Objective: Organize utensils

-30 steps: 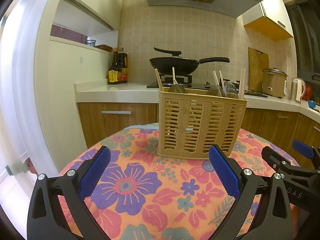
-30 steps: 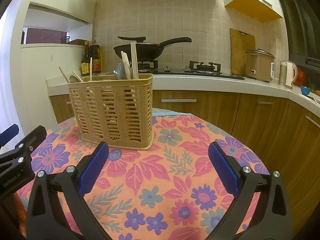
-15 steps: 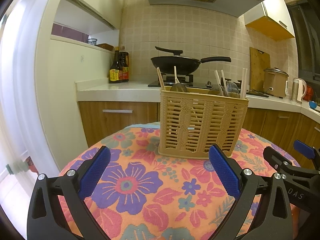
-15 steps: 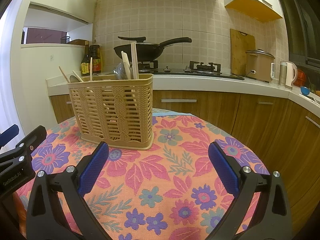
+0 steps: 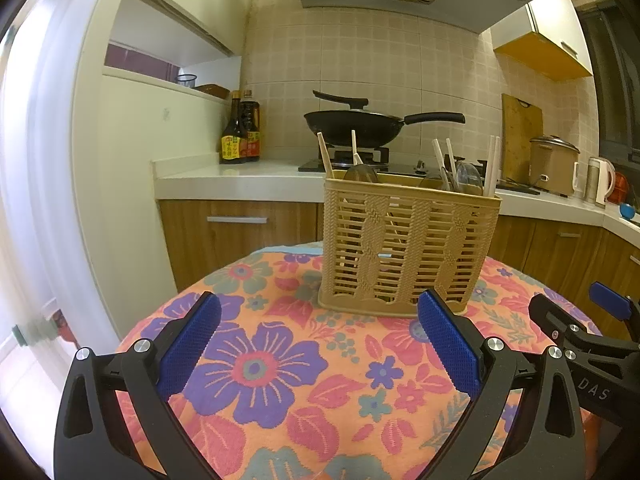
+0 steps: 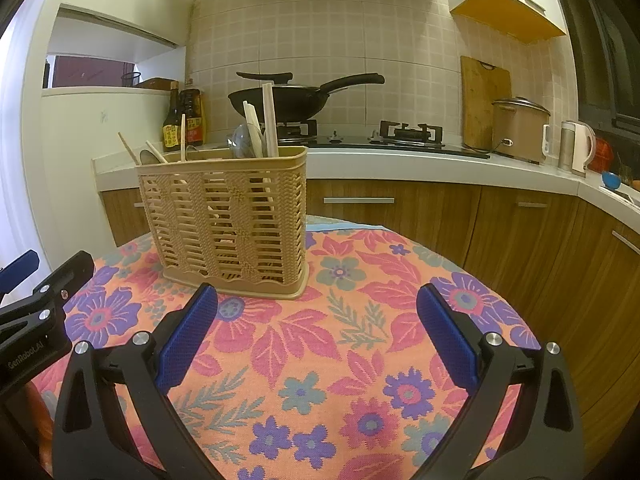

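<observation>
- My left hand-held gripper [image 5: 318, 344] hangs above the near part of the worktop [image 5: 280, 364] with its blue pads spread wide apart and nothing between them.
- My right hand-held gripper [image 6: 316, 332] is the same: pads wide apart, empty, low over the floral cloth [image 6: 360, 344].
- The utensil basket [image 5: 404, 252] stands upright on the cloth at the far side of the worktop, ahead of my left hand-held gripper and slightly to its right; in the right wrist view it sits far and to the left.
- Chopsticks [image 6: 269, 120] and spoons [image 5: 468, 176] stick up out of the basket, some leaning toward the left end, others bunched at the right end.
- I see no loose utensils lying on the cloth, so I judge the sorting close to done, or that the remaining work is regrouping what is in the basket.
- If I regroup, I should pick one stem at a time, closing the pads on the upper part that clears the rim.
- The chopsticks are thin and smooth; I would grip them squarely across the pads so they cannot pivot.
- The basket looks light, so I should lift straight up and not drag sideways against its wall, or it may tip or slide on the cloth.
- I cannot tell how the compartments inside are divided.
</observation>
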Available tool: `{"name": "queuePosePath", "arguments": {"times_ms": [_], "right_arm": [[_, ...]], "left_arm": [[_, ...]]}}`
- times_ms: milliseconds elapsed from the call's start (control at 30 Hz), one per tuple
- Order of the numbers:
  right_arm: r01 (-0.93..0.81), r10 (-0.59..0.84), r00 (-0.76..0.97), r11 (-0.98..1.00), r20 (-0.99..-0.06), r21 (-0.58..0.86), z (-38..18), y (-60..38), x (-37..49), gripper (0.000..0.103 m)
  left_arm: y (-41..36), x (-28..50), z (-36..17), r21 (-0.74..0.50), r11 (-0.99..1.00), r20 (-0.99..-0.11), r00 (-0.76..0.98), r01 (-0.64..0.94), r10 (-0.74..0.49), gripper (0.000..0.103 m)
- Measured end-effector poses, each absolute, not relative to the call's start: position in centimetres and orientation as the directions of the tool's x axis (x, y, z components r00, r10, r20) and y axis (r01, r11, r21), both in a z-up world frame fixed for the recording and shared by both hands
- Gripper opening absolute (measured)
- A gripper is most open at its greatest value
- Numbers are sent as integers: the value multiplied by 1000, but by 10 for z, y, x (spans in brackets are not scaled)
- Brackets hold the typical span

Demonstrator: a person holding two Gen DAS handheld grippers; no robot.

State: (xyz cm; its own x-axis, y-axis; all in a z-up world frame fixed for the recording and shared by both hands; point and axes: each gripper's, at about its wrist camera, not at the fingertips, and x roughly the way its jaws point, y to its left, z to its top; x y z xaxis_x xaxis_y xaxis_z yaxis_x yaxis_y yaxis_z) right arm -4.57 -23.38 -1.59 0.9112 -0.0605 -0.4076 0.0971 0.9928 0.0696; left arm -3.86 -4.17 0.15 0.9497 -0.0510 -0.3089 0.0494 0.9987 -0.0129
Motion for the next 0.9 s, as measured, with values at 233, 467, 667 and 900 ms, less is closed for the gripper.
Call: {"name": "queuePosePath", "arguments": {"times_ms": [233, 467, 667, 900], "right_arm": [[96, -60, 911, 993, -408, 69, -16, -234, -46, 95], [96, -59, 910, 993, -411, 70, -17, -233, -45, 95], [94, -57, 909, 993, -412, 70, -16, -234, -46, 95], [95, -58, 909, 993, -412, 71, -16, -234, -45, 95]], "left_arm": [[-42, -39, 1, -13, 999, -310, 949, 49, -51, 95], [-41, -38, 1, -17, 999, -313, 948, 49, -52, 95], [-41, -38, 0, -18, 998, -313, 948, 52, -55, 95], [-41, -38, 0, -17, 999, -314, 948, 52, -55, 95]]}}
